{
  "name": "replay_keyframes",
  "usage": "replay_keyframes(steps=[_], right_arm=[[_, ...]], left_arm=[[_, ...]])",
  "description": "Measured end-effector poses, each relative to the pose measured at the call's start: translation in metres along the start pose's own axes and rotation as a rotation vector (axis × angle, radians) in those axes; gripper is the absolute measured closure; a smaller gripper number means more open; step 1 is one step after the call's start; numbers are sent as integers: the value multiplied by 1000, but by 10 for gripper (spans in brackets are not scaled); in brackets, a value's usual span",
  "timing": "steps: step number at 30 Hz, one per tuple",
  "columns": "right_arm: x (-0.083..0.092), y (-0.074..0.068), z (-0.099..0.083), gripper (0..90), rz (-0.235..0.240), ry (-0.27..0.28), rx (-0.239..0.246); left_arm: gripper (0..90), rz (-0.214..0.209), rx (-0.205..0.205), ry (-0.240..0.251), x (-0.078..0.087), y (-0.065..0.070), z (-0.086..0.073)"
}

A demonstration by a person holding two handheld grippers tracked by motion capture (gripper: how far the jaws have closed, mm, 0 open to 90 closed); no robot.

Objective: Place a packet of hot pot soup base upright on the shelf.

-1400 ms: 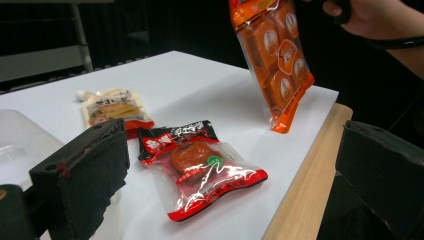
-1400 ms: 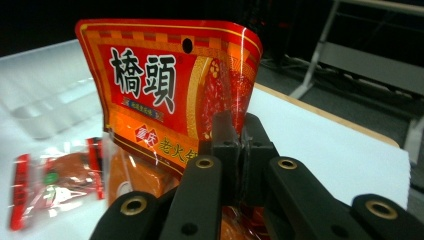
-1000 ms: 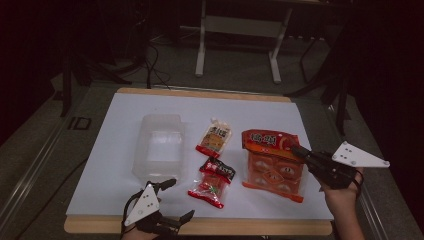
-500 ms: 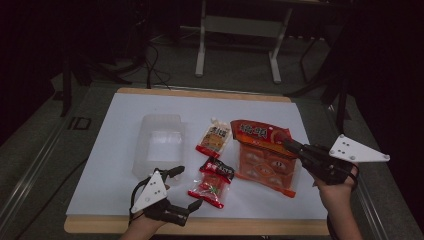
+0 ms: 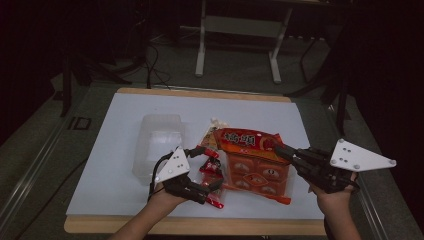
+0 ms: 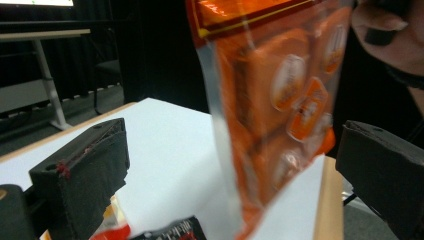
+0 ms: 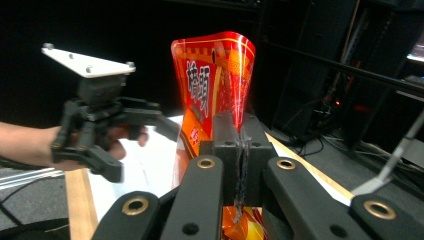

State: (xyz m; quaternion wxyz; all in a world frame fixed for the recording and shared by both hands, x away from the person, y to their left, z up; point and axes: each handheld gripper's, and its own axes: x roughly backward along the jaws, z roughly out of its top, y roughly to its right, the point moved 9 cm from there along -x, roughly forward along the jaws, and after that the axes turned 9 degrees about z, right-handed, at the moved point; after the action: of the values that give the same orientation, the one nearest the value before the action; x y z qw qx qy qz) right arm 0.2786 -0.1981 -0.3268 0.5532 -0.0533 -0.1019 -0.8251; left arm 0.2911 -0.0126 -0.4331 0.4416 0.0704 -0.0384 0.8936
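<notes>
The left tongs [image 5: 202, 167] have come in from the surface's [image 5: 120, 150] near edge, spread wide around the orange noodle pack [image 5: 252, 157] without pressing it. The right tongs [image 5: 281, 151] stay clamped on its edge and have tipped it upright (near edge resting down), probably for a two-handed carry.

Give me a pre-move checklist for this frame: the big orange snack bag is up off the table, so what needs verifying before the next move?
1. Right gripper clamped on the large orange multipack snack bag: ok, jaws shut on its edge.
2. Left gripper free to take hold: ok, jaws open either side of the bag, pads not pressing.
3. Bag clear of the white table: cannot tell; lower edge looks close to it.
4. Clear plastic tub ready: ok, upright, nothing seen in it.
5. Small red snack packet out of the way: not ok, lies right by the left gripper.
</notes>
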Motion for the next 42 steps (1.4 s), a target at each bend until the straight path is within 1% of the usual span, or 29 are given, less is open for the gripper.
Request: replay_keyframes(steps=[1, 2, 3, 4, 5, 6, 7, 9, 10, 13, 14, 15, 16, 17, 18, 20, 23, 24, 26, 32, 34, 37, 38, 39, 42], right_arm=[[0, 0, 0, 889, 0, 0, 0], [-2, -5, 3, 889, 27, 7, -1], [-3, -6, 4, 888, 23, 4, 9], [-5, -8, 5, 889, 26, 2, 16], [-5, -8, 5, 889, 26, 2, 16], [-8, -13, 6, 889, 33, -4, 32], [-9, -14, 7, 889, 39, -5, 35], [-11, -15, 8, 889, 46, -4, 33], [-11, -16, 9, 888, 54, -3, 30], [-12, -16, 10, 888, 66, 1, 30], [-13, -16, 10, 888, 67, 2, 30], [-13, -16, 10, 888, 64, -1, 32], [-14, -16, 9, 888, 66, -5, 31], [-15, -16, 8, 888, 70, -6, 29], [-15, -16, 7, 888, 64, -11, 33], [-15, -15, 6, 888, 69, -8, 24], [-15, -13, 4, 887, 63, -8, 21], [-14, -11, 3, 887, 66, -5, 10], [-14, -9, 0, 885, 65, -10, 7], [-14, -7, -4, 883, 68, -24, 8], [-12, -5, -4, 879, 73, -17, 4], [-10, -4, -1, 874, 69, -13, 12], [-10, -4, -1, 874, 69, -13, 12], [-8, -3, 1, 865, 65, -10, 17], [-5, -2, 4, 855, 64, 4, 14]], left_arm=[[12, 0, 0, 0, 0, 0, 0], [12, -30, -1, -1, -6, 3, 5], [12, -49, -4, 2, -9, 4, 8], [12, -59, -8, 9, -12, 6, 10], [12, -59, -8, 9, -12, 6, 10], [12, -94, 23, 19, -19, 8, 13], [12, -106, 25, 22, -21, 9, 14], [12, -117, 9, 21, -26, 12, 14], [29, -128, 6, 25, -27, 14, 14], [146, -178, 14, 32, -29, 19, 14], [154, -193, 24, 37, -29, 20, 14], [204, -205, 26, 43, -29, 20, 14], [276, -223, 27, 50, -29, 21, 15], [336, -223, 27, 50, -29, 21, 15], [423, -242, 23, 61, -28, 23, 15], [517, -250, 17, 64, -27, 24, 15], [630, -259, 5, 60, -26, 25, 14], [679, -287, -6, 54, -25, 27, 12], [707, -282, -30, 47, -25, 29, 11], [714, -287, -31, 39, -26, 28, 10], [715, -277, -62, 45, -25, 28, 14], [715, -273, -73, 42, -25, 27, 17], [715, -267, -77, 40, -25, 27, 19], [716, -252, -99, 49, -24, 27, 24], [716, -237, -114, 53, -23, 27, 30]])
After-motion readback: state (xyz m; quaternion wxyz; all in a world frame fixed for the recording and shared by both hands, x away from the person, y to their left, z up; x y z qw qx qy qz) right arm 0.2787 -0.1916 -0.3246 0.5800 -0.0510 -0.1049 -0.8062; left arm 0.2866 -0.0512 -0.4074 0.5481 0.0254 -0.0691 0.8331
